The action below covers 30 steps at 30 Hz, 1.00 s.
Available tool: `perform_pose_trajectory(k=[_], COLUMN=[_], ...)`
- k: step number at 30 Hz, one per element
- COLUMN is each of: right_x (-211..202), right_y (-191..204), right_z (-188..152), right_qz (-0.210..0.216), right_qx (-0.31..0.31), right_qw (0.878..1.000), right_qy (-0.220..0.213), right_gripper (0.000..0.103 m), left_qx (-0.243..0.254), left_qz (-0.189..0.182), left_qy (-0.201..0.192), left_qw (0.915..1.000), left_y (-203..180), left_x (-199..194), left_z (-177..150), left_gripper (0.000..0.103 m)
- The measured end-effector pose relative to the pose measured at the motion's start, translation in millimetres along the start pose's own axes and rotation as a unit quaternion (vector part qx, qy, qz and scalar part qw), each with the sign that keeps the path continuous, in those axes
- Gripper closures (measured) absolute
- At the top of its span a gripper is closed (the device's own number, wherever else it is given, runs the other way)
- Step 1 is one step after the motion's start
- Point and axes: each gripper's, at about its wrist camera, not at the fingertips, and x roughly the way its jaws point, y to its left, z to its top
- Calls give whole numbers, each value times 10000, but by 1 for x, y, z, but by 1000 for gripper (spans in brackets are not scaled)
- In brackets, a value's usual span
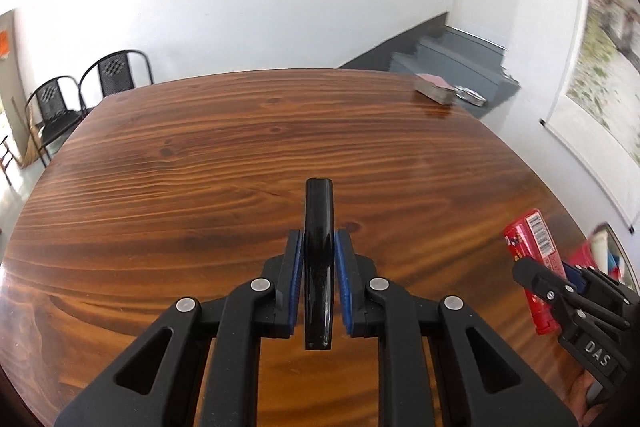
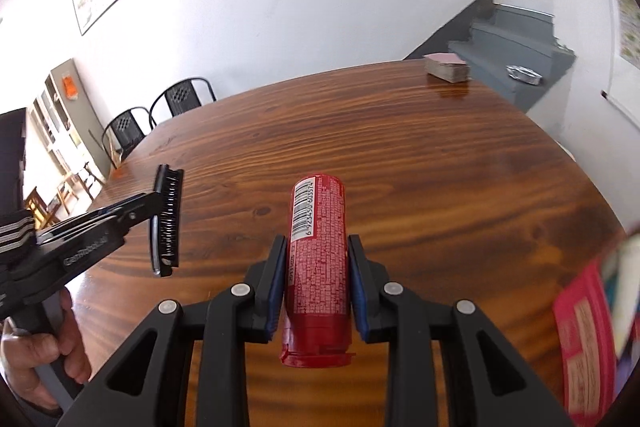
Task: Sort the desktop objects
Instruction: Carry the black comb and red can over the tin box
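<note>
Red tube [image 2: 317, 259] in right gripper [image 2: 317, 283], long axis pointing forward.

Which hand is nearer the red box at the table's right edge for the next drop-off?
Right. The right gripper, holding the red tube, is beside the red box; the left gripper with the black comb is farther left.

Red tube [image 2: 316, 267] carries a barcode numbered 6 923450 603574. Right gripper [image 1: 560, 287] body reads "DAS". Left gripper [image 2: 160, 215] body lettering is too blurred to read.
</note>
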Motion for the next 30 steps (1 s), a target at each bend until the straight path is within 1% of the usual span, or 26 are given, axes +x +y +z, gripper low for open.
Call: perform_pose_trajectory(k=[4, 8, 10, 12, 14, 17, 21, 26, 30], right_x=[-36, -72, -91, -106, -123, -143, -164, -183, -188], right_y=[-14, -30, -47, -63, -81, -112, -151, -187, -205], right_z=[-17, -26, -30, -33, -38, -45, -55, -65, -69], right_qz=[-187, -495, -663, -822, -1107, -1503, -1903, -2139, -2192], right_qx=[156, 266, 427, 572, 699, 915, 1283, 1603, 1756], right_qw=[9994, 9969, 9947, 9921, 9877, 9801, 9693, 9595, 9560], right_qy=[-237, -542, -663, -761, -855, -921, -878, -888, -845], right_gripper=[71, 71, 71, 71, 71, 71, 71, 71, 71], left_qx=[228, 466, 569, 680, 842, 1024, 1333, 1591, 1748], left_qz=[-305, -581, -791, -927, -1055, -1336, -1568, -1961, -2276], left_qy=[30, 6, 20, 31, 49, 131, 133, 210, 276], left_qw=[9993, 9972, 9952, 9934, 9908, 9856, 9785, 9674, 9575], left_y=[-30, -63, -83, -98, -119, -148, -187, -229, -261], left_x=[-6, -13, -17, -19, -22, -24, -30, -35, -39], left_z=[-5, -8, -10, -12, -16, -20, -24, -25, -25], left_gripper=[86, 86, 86, 86, 86, 86, 86, 86, 86])
